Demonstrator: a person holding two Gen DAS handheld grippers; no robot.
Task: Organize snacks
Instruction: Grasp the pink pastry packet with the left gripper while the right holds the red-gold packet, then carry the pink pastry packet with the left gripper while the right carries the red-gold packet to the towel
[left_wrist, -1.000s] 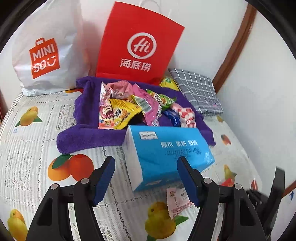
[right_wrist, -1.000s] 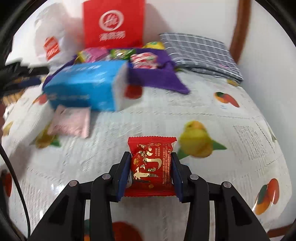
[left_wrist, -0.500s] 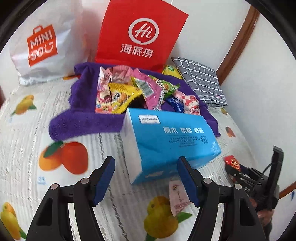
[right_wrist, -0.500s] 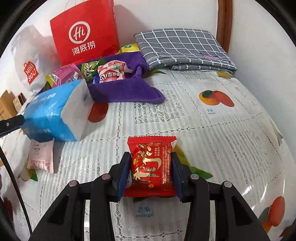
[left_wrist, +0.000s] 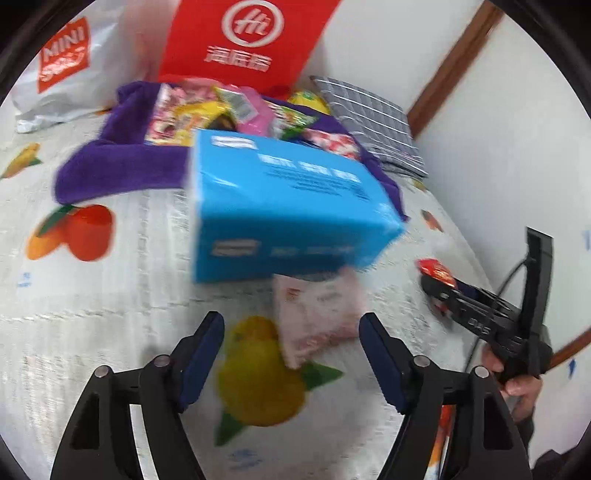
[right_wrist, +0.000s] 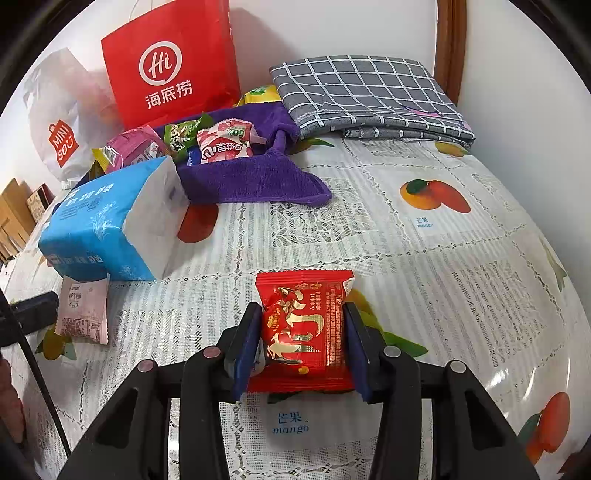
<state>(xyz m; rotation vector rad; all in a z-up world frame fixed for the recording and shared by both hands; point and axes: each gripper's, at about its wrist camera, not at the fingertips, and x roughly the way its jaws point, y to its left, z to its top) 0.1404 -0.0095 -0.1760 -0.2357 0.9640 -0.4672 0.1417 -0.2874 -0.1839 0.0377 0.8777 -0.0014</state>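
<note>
My right gripper (right_wrist: 302, 310) has a red snack packet (right_wrist: 304, 328) between its pads just above the fruit-print tablecloth (right_wrist: 424, 258). Its jaws are opening, but the pads still touch the packet's sides. The left wrist view shows it at the right (left_wrist: 430, 284), a hand holding it. My left gripper (left_wrist: 291, 321) is empty, its jaws opening wide. It hangs low over a pink snack packet (left_wrist: 317, 317) that lies flat in front of a blue tissue pack (left_wrist: 288, 206). Behind that, several snack packets (right_wrist: 221, 144) are piled on a purple towel (right_wrist: 251, 181).
A red paper bag (right_wrist: 170, 62) and a white shopping bag (right_wrist: 59, 129) stand at the back against the wall. A folded grey checked cloth (right_wrist: 369, 92) lies at the back right. The pink packet (right_wrist: 83, 314) is partly tucked under the tissue pack (right_wrist: 103, 229).
My left gripper has dropped and moved forward over the pink packet, and its jaws have widened. The right gripper swung round with the red packet, then held still, its jaws slightly wider.
</note>
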